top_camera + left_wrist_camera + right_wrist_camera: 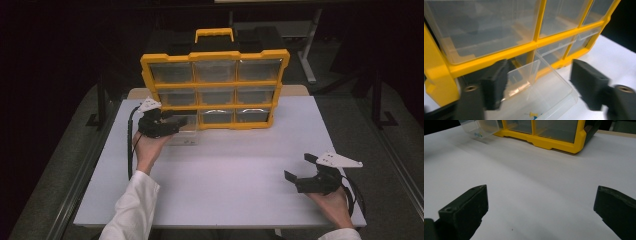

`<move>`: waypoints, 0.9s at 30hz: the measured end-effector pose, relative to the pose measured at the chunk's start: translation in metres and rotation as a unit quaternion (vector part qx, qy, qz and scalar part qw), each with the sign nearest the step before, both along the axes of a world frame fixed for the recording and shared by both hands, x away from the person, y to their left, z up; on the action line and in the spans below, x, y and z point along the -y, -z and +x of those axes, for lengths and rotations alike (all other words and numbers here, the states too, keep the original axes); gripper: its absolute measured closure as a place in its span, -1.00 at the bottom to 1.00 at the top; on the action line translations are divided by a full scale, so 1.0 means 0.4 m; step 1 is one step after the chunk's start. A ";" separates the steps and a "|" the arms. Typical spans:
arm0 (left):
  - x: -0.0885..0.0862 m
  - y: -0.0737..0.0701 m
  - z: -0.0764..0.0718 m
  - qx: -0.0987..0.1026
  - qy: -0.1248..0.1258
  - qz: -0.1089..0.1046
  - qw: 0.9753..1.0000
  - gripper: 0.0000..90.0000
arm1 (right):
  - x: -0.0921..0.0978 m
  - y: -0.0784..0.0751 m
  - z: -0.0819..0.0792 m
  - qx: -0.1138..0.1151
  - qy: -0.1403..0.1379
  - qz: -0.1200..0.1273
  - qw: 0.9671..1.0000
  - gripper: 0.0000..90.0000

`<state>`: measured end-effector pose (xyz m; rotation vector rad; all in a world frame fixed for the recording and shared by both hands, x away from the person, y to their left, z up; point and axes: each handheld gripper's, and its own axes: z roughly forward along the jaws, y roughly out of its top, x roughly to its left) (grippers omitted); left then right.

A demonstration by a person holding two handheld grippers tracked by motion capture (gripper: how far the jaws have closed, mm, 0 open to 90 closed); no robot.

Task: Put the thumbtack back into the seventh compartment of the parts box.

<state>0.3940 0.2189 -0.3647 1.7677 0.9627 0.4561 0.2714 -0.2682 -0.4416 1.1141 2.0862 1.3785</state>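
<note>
Your left gripper (536,82) has its jaws spread, one on each side of the clear drawer (544,92), and they are not pressing it. In the left gripper view the drawer sits at the lower middle of the frame, partly out of the yellow organizer (499,53). A few small pins, one yellow (533,114), lie on its bottom. In the high view this drawer (182,134) is left of centre, pulled forward from the lower left slot of the organizer (215,56) onto the white table (225,175).

Your right gripper (306,172) is also open and holds nothing; it waits at the lower right of the high view, well apart from the organizer.

I judge that the drawer is pulled only halfway. You are not holding it firmly yet, so closing on it and taking it fully out, or pushing it back, is left to do. The other drawers look closed.
</note>
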 end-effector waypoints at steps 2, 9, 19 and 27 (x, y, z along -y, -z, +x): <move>-0.003 0.003 -0.004 0.000 0.009 -0.002 1.000 -0.69 | 0.000 0.000 0.000 0.000 0.000 0.000 1.000 -1.00; -0.005 0.011 -0.020 -0.008 0.012 0.013 1.000 -1.00 | -0.004 0.000 0.000 -0.002 0.000 -0.003 1.000 -1.00; -0.040 0.047 -0.069 -0.004 -0.003 -0.008 1.000 -1.00 | -0.002 -0.001 0.000 -0.001 0.000 -0.001 1.000 -1.00; -0.042 0.056 -0.100 0.006 0.002 -0.005 1.000 -1.00 | -0.003 -0.002 -0.001 0.000 0.000 -0.002 1.000 -1.00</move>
